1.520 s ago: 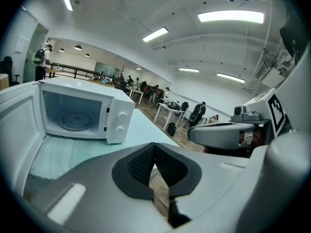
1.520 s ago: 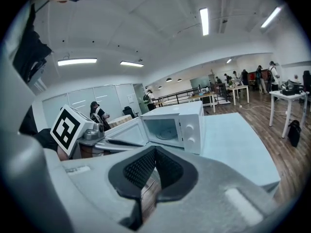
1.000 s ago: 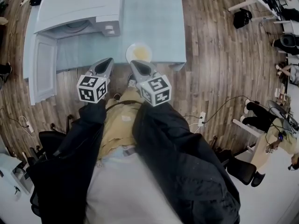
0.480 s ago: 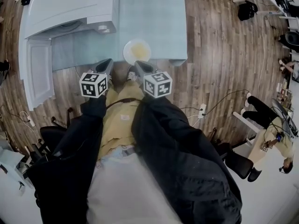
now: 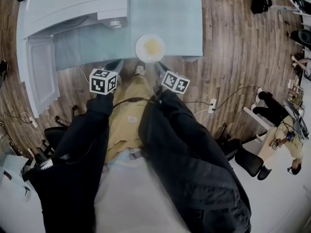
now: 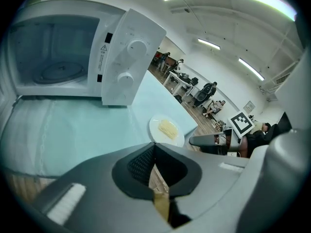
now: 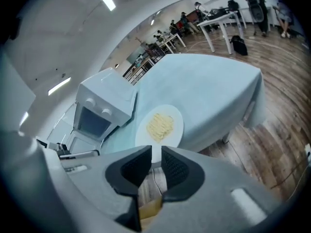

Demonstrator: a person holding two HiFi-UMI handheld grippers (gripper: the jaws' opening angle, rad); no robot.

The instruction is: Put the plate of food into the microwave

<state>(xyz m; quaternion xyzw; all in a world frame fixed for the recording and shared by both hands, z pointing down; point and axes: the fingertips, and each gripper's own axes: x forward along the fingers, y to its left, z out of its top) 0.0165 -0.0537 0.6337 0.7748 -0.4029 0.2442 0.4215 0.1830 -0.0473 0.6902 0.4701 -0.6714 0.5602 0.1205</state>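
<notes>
A white plate (image 5: 150,48) with pale yellow food lies near the front edge of the light blue table (image 5: 170,13). The white microwave (image 5: 73,4) stands at the table's left with its door (image 5: 41,74) swung open; its cavity (image 6: 53,57) shows a turntable. My left gripper (image 5: 116,63) is shut and holds nothing, short of the table edge. My right gripper (image 5: 159,67) is just off the table edge below the plate; its jaws are opening with nothing between them. From the right gripper view the plate (image 7: 160,126) is straight ahead of the gripper (image 7: 156,157).
Wood floor surrounds the table, with a power strip and cable (image 5: 210,123) to the right. Desks, chairs and seated people (image 5: 284,140) fill the far right. My shoe (image 5: 140,70) is by the table edge.
Both grippers have drawn back from the table edge, the right one away from the plate and to the right. The right jaws have parted a little.
</notes>
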